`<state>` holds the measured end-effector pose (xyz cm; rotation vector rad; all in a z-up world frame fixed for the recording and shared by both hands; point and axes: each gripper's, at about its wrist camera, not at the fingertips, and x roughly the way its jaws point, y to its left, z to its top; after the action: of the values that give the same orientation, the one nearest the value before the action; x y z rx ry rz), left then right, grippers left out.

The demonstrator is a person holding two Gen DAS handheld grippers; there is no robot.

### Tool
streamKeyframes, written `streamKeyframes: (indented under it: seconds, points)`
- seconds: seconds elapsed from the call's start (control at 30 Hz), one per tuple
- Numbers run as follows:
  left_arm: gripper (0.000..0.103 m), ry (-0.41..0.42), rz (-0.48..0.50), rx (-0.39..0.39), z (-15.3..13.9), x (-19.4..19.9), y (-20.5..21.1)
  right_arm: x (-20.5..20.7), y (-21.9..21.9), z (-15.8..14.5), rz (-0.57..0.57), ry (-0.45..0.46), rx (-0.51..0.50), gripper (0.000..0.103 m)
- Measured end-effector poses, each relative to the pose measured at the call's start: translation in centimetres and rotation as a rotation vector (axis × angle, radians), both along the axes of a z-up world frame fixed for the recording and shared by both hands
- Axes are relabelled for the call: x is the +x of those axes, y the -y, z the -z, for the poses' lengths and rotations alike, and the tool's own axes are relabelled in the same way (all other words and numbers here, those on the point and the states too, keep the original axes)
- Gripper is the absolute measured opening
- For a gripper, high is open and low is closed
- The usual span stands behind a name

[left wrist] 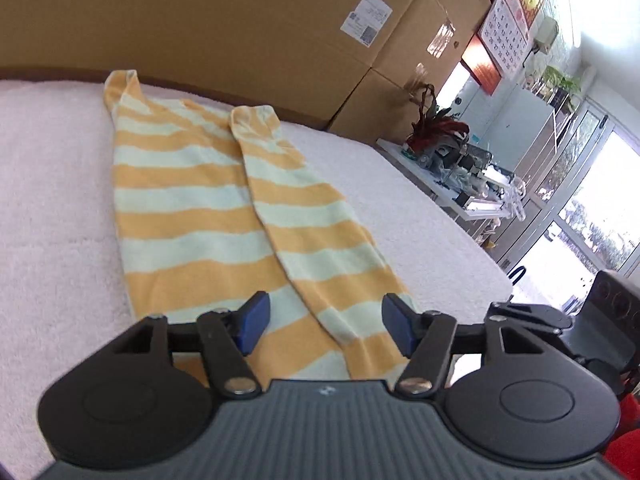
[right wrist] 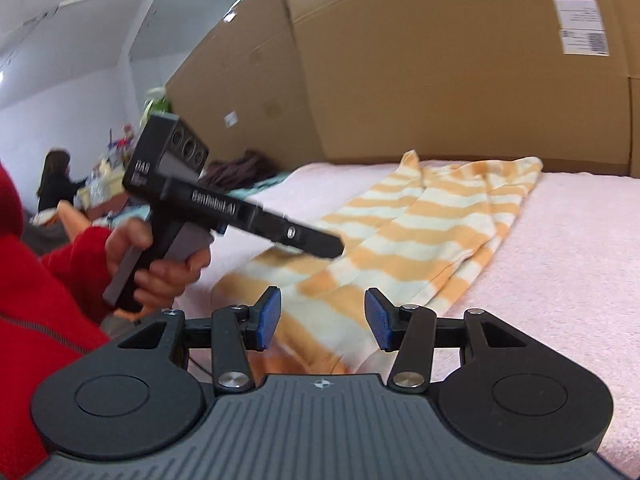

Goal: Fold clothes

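Here, from the left wrist view, a pale fleecy cover [left wrist: 52, 200] spreads over the work surface, with tall cardboard boxes [left wrist: 240, 20] right behind it. The striped garment [left wrist: 192, 216], orange and pale green, lies flat along the cover, its near end just under the left gripper [left wrist: 325, 322], whose blue pads stand apart, holding nothing. To the right are a wall calendar [left wrist: 506, 28], a cluttered white table [left wrist: 460, 176] and glass doors [left wrist: 580, 208].

From the right wrist view, the right gripper [right wrist: 322, 318] is likewise spread and empty above the garment's near edge. Only this view shows a hand [right wrist: 160, 264] in a red sleeve [right wrist: 48, 280] holding the left gripper's handle, and a seated person [right wrist: 54, 184] far left.
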<state>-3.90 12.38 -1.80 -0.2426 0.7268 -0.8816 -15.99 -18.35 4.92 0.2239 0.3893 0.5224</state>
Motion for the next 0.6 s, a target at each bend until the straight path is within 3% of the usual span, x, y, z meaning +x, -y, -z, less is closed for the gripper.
streamKeyframes:
  seconds: [0.07, 0.13, 0.17, 0.23, 0.33, 0.5, 0.57, 0.6]
  points:
    - [0.070, -0.013, 0.008, -0.024, 0.2, -0.2, 0.1, 0.0, -0.5, 0.2, -0.011, -0.002, -0.033, 0.048]
    - [0.066, -0.023, 0.017, -0.046, 0.4, -0.1, 0.4, -0.1, -1.0, 0.3, -0.023, -0.003, -0.066, 0.031]
    - [0.051, -0.028, 0.023, -0.058, 0.4, 0.0, 0.6, -0.1, -1.3, 0.4, -0.029, -0.004, -0.082, 0.026]
    - [0.030, -0.048, 0.045, -0.078, 0.6, 0.4, 1.1, -0.1, -1.8, 0.6, -0.040, -0.006, -0.115, 0.004]
    - [0.018, -0.068, 0.058, -0.093, 0.9, 1.0, 1.7, -0.1, -2.5, 0.8, -0.056, -0.009, -0.160, 0.004]
    - [0.011, -0.080, 0.051, -0.097, 1.2, 1.8, 1.6, 0.8, -1.2, 0.5, -0.044, -0.021, -0.103, 0.005]
    - [0.011, -0.086, 0.044, -0.097, 1.3, 2.1, 1.4, 1.1, -0.4, 0.1, -0.034, -0.021, -0.048, 0.015]
    - [0.011, -0.089, 0.041, -0.097, 1.4, 2.2, 1.3, 1.3, 0.1, 0.0, -0.015, -0.022, -0.009, 0.026]
